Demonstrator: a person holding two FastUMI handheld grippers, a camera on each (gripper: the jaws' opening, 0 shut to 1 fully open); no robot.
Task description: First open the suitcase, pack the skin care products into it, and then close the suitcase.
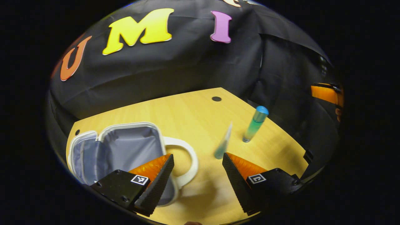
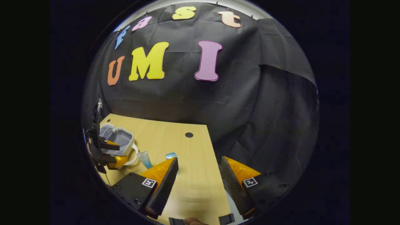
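A small white suitcase lies open at the table's left, showing its grey lining and a white handle. A translucent tube stands on its cap near the middle. To its right a green bottle with a blue cap stands upright. My left gripper is open above the handle and the tube, holding nothing. In the right gripper view, my right gripper is open and empty over the table's right edge. Far left there are the suitcase, the left gripper, the tube and the bottle's cap.
The wooden table has a dark round hole near its far edge. Black cloth walls close in behind and to the right. An orange and black object sits at the far right.
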